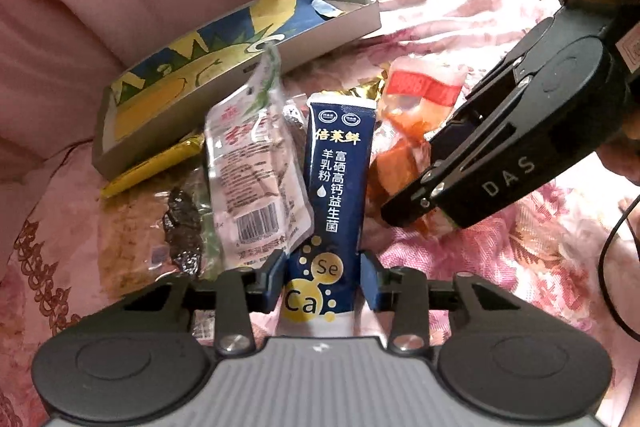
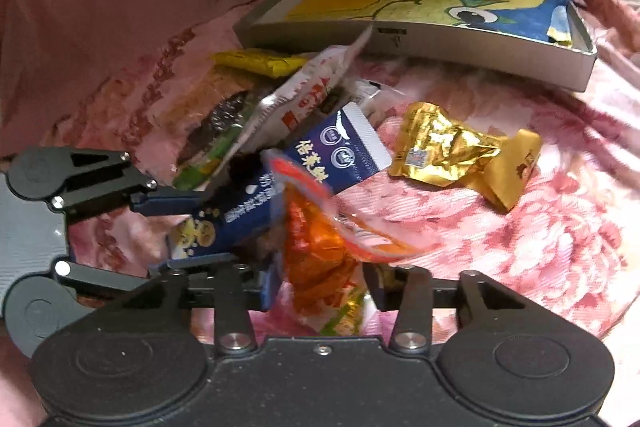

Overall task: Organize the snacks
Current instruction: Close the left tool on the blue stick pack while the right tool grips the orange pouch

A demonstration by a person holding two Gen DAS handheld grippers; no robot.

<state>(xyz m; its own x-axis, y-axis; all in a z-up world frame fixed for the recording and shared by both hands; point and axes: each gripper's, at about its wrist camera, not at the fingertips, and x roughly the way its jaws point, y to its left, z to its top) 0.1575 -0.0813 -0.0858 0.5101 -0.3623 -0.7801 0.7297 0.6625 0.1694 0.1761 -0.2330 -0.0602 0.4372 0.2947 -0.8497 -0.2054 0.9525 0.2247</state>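
Note:
My left gripper (image 1: 323, 277) is shut on a tall dark blue sachet (image 1: 338, 163) with Chinese print, holding it upright; it also shows in the right wrist view (image 2: 340, 155). My right gripper (image 2: 320, 285) is shut on a clear packet of orange snack pieces (image 2: 320, 247), seen in the left wrist view (image 1: 416, 115) too, just right of the sachet. A clear pink-print packet (image 1: 256, 171) leans left of the sachet. The grey box with a blue and yellow cartoon lid (image 1: 224, 51) lies behind.
A yellow packet (image 1: 148, 167) and a dark dried-snack packet (image 1: 180, 231) lie at the left. Two gold foil packets (image 2: 460, 151) lie at the right on the pink floral bedspread (image 2: 540, 227). A pink cushion (image 1: 80, 7) rises behind.

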